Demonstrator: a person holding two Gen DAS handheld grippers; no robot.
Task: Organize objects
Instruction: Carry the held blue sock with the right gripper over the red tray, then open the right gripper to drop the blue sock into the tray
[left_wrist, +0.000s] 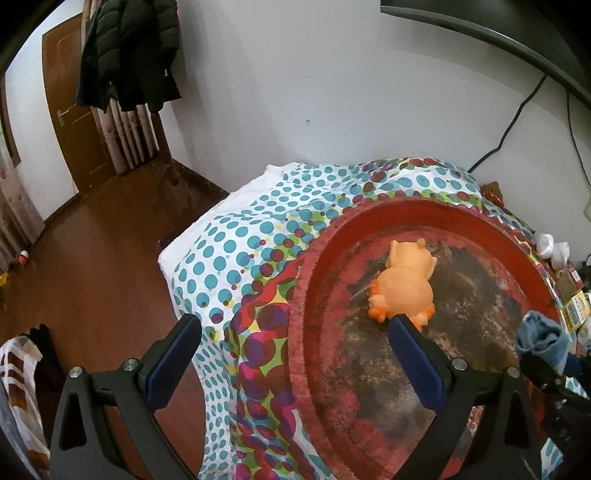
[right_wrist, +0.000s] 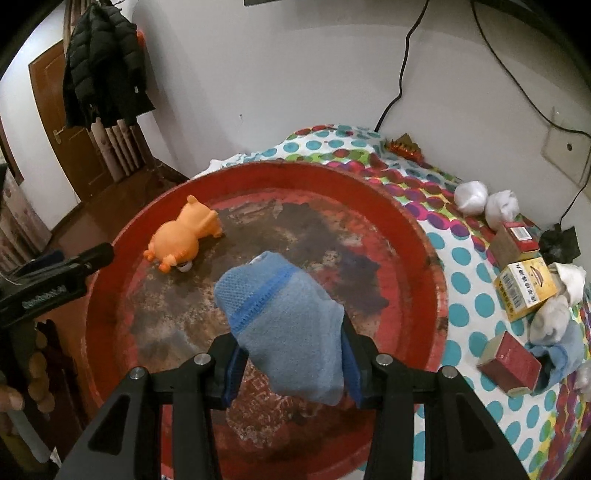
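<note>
Sock over tray, toy already in

Left gripper (left_wrist: 291, 339): spread, empty, at your tray's (right_wrist: 417, 236) left rim, orange toy (right_wrist: 183, 236) just ahead. Right gripper (right_wrist: 291, 363): pinching blue sock (right_wrist: 284, 317), long axis pointing away from you, hanging above tray centre; your right hand is nearer.

Your blue sock (right_wrist: 286, 325) hides the tray (right_wrist: 417, 258) floor behind it; the yellow box (right_wrist: 524, 291) print seems unreadable.

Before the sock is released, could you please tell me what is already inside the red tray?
Only an orange toy animal lies in the red tray. The blue sock, held in the right tool, hides part of the tray's floor.
</note>
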